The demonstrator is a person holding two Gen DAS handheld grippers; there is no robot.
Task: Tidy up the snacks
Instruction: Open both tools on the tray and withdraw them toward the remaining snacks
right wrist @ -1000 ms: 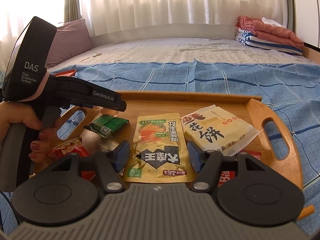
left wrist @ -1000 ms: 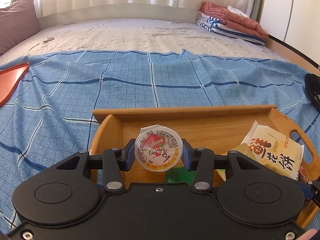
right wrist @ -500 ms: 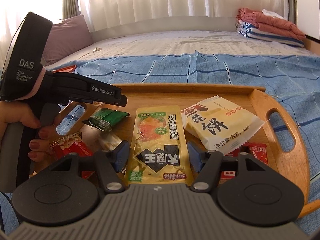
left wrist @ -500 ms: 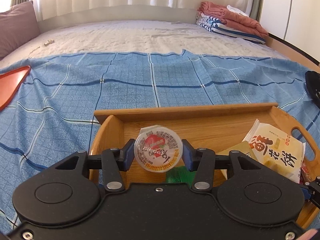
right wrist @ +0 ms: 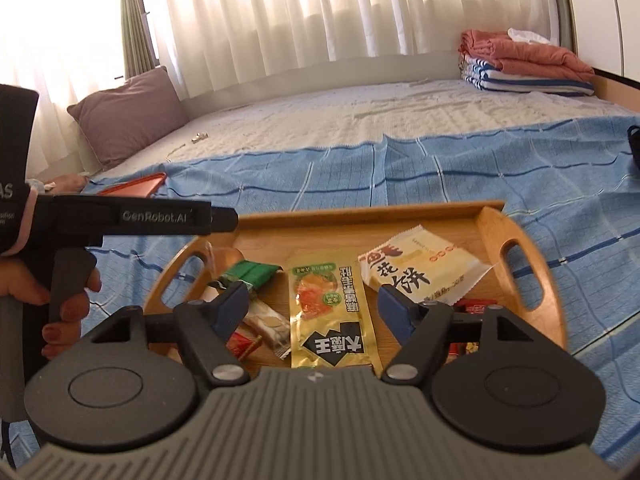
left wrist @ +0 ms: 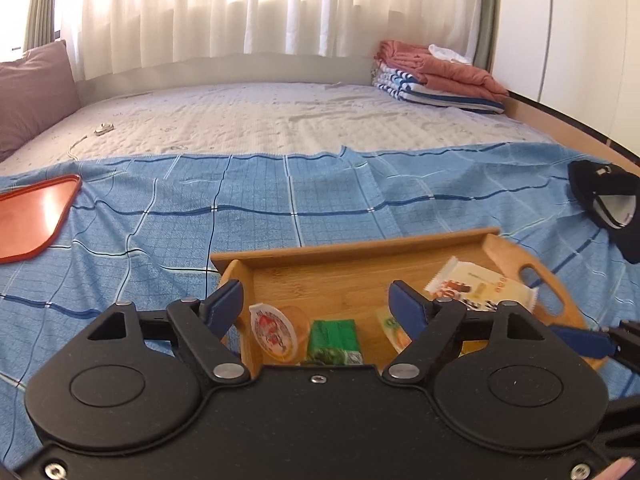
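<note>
On the bed, a wooden tray (left wrist: 352, 248) sits on a blue checked sheet (left wrist: 280, 208). The left tool (left wrist: 316, 304), jaws just opened wide, is clear of the jelly cup (left wrist: 274, 330) lying in the tray's left corner. The right tool (right wrist: 312, 304) has also just widened, and hangs over the yellow pouch (right wrist: 328, 312). Curtains (left wrist: 240, 8) hang behind.

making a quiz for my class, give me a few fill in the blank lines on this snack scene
The snacks lie in a ____ tray.
The jelly cup lies beside a ____ packet.
The folded blankets lie on the ____.
The left hand-held gripper holds ____.

Missing: wooden; green; bed; nothing
</note>
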